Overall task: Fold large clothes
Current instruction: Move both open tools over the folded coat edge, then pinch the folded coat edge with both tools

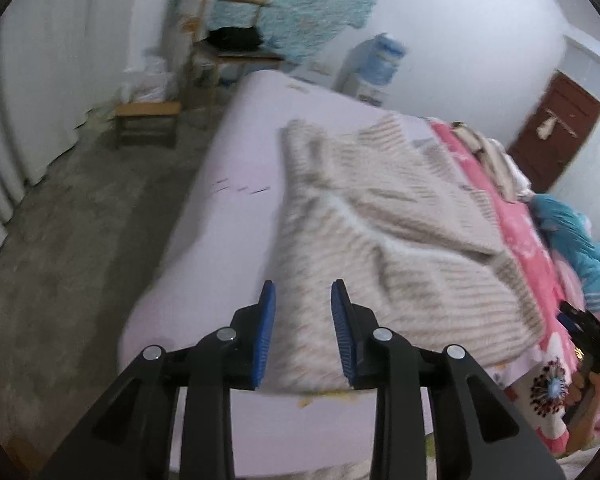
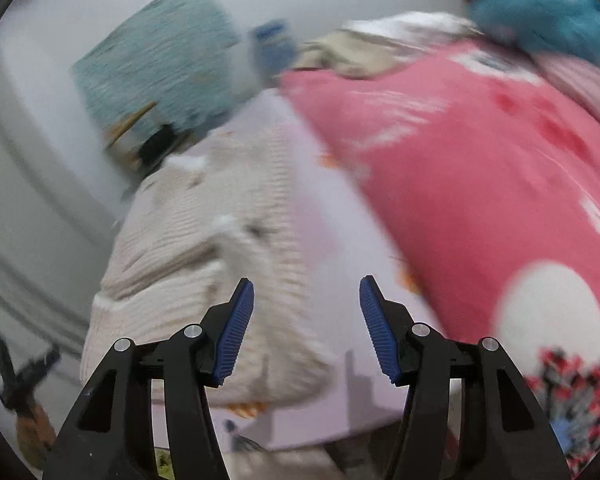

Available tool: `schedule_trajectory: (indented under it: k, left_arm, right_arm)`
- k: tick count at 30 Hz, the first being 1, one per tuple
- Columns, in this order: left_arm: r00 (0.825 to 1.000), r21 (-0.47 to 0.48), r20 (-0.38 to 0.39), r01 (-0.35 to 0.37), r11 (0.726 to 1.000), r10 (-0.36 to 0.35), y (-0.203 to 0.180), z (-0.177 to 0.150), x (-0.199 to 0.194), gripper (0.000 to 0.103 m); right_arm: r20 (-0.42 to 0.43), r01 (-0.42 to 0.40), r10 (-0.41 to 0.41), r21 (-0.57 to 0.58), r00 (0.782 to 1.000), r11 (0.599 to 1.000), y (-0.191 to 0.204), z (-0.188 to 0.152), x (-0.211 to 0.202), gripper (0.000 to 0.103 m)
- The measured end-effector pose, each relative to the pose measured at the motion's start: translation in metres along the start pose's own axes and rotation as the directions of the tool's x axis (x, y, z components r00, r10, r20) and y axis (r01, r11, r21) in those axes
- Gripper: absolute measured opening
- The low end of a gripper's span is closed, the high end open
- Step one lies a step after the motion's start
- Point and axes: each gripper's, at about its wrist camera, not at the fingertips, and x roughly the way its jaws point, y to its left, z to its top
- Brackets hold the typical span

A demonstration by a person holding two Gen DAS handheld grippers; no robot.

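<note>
A large cream ribbed knit sweater (image 1: 384,236) lies folded over on the pale lilac bed sheet (image 1: 228,204). My left gripper (image 1: 303,292) hovers over the sweater's near edge, blue pads apart, nothing pinched between them. In the right wrist view the same sweater (image 2: 204,248) lies left of centre on the sheet (image 2: 340,264). My right gripper (image 2: 307,286) stands open wider above the sweater's right edge and the bare sheet, holding nothing. The right gripper (image 1: 584,328) also shows at the far right of the left wrist view, in a hand.
A pink patterned blanket (image 2: 480,168) covers the bed's right side, with a teal garment (image 1: 576,236) and piled clothes (image 1: 492,156) on it. Wooden chairs (image 1: 148,120) stand on the grey floor (image 1: 72,240) left of the bed. A brown door (image 1: 556,132) is at far right.
</note>
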Motion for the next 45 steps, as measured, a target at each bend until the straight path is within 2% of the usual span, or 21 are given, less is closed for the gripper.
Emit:
schedule_trajectory:
  k: [3,8,11,13,15,17,18,19,21,23,25,27,29,31,32,33,34,36,37,38,45]
  left_arm:
    - [0.997,0.052,-0.021,0.080,0.995,-0.079,-0.029,0.008,0.025,0.028]
    - [0.996,0.138,-0.061,0.070,0.988,-0.062,-0.058,0.018,0.077,0.028]
    - [0.997,0.167,-0.058,-0.048,0.985,0.058,-0.055,0.026,0.108,0.028]
    - [0.988,0.154,-0.067,-0.126,0.980,0.138,-0.044,0.030,0.121,0.028]
    - [0.991,0.068,-0.099,-0.078,0.995,0.084,-0.026,0.033,0.126,0.028]
    - [0.995,0.000,-0.101,-0.020,1.000,0.020,-0.011,0.035,0.123,0.028]
    - [0.995,-0.004,-0.096,-0.018,1.000,0.017,-0.008,0.035,0.120,0.028]
    - [0.996,-0.003,-0.087,-0.019,1.000,0.018,-0.008,0.036,0.117,0.028]
    - [0.998,0.003,-0.065,-0.009,1.000,0.009,-0.010,0.036,0.108,0.028]
    - [0.996,0.028,-0.057,0.066,0.997,-0.065,-0.021,0.035,0.096,0.028]
    - [0.987,0.049,-0.087,0.143,0.989,-0.138,-0.034,0.030,0.091,0.031]
    - [0.969,0.056,-0.153,0.207,0.977,-0.196,-0.047,0.025,0.095,0.034]
    - [0.954,0.058,-0.218,0.222,0.973,-0.205,-0.058,0.016,0.107,0.034]
    - [0.959,0.084,-0.240,0.174,0.981,-0.149,-0.066,0.008,0.118,0.034]
    - [0.964,0.106,-0.239,0.144,0.984,-0.116,-0.070,0.004,0.123,0.034]
    - [0.968,0.118,-0.227,0.134,0.984,-0.104,-0.072,0.002,0.124,0.034]
    - [0.975,0.136,-0.205,0.116,0.984,-0.087,-0.076,0.001,0.124,0.034]
    - [0.984,0.194,-0.173,0.066,0.979,-0.032,-0.085,-0.004,0.123,0.028]
    - [0.987,0.224,-0.158,0.041,0.974,-0.005,-0.088,-0.006,0.124,0.017]
    - [0.989,0.251,-0.144,0.019,0.968,0.018,-0.090,-0.008,0.124,0.013]
    - [0.994,0.232,-0.111,0.032,0.972,-0.006,-0.085,0.000,0.129,0.007]
  right_arm:
    - [-0.019,-0.084,0.083,-0.128,0.996,0.988,0.047,0.009,0.026,0.054]
    - [-0.071,-0.148,0.135,-0.230,0.988,0.962,0.084,0.024,0.077,0.048]
    - [-0.122,-0.150,0.130,-0.169,0.984,0.974,0.067,0.035,0.112,0.039]
    - [-0.133,-0.068,0.050,-0.128,0.990,0.989,0.045,0.040,0.128,0.026]
    - [-0.158,-0.073,0.065,-0.044,0.985,0.996,0.023,0.043,0.135,0.008]
    - [-0.163,-0.100,0.101,0.017,0.981,0.995,0.011,0.044,0.132,0.008]
    - [-0.155,-0.083,0.085,0.016,0.984,0.996,0.010,0.044,0.128,0.015]
    - [-0.137,0.002,-0.003,-0.014,0.991,1.000,0.012,0.044,0.121,0.034]
    - [-0.116,0.023,-0.028,-0.040,0.993,0.999,0.019,0.043,0.109,0.035]
    - [-0.127,-0.066,0.061,-0.041,0.990,0.997,0.028,0.042,0.097,0.037]
    - [-0.163,-0.153,0.139,-0.078,0.977,0.985,0.046,0.036,0.090,0.052]
    - [-0.221,-0.216,0.185,-0.121,0.958,0.969,0.063,0.028,0.090,0.057]
    - [-0.264,-0.227,0.180,-0.159,0.948,0.961,0.075,0.019,0.094,0.058]
    - [-0.301,-0.187,0.121,-0.201,0.946,0.961,0.084,0.007,0.106,0.058]
    - [-0.316,-0.171,0.099,-0.210,0.944,0.963,0.085,0.003,0.111,0.056]
    - [-0.332,-0.154,0.073,-0.226,0.941,0.962,0.087,-0.004,0.118,0.041]
    - [-0.348,-0.156,0.068,-0.231,0.935,0.960,0.088,-0.009,0.123,0.018]
    - [-0.366,-0.164,0.069,-0.237,0.928,0.958,0.093,-0.013,0.130,0.004]
    - [-0.345,-0.147,0.046,-0.271,0.937,0.951,0.098,-0.016,0.128,0.002]
    - [-0.333,-0.138,0.033,-0.296,0.942,0.945,0.102,-0.017,0.127,0.002]
    - [-0.267,-0.118,0.036,-0.296,0.963,0.948,0.113,-0.010,0.127,0.001]
